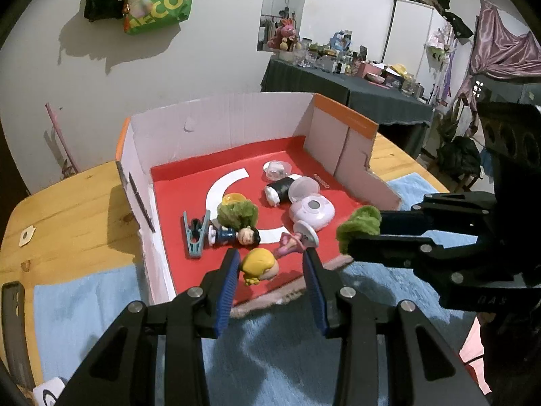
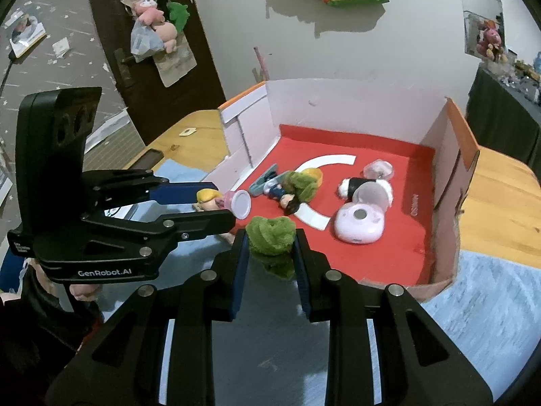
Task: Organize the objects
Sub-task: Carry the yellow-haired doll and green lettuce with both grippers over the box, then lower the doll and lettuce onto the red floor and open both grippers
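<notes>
The left gripper (image 1: 272,264) held a yellow-haired doll (image 1: 259,265) between its fingers, above the near edge of the red-floored box (image 1: 189,182). The right gripper (image 2: 270,247) was clamped on a green fuzzy toy (image 2: 270,235) beside it, over the desk (image 1: 67,209).

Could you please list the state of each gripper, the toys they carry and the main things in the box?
left gripper: shut on the yellow-haired figure, held at the box's near edge.
right gripper: shut on the green fuzzy piece.
cardboard box: open-topped, near wall torn low.
dark-haired doll: lying on its side.
blue clothes peg: lying flat.
pink round case: resting closed.
</notes>
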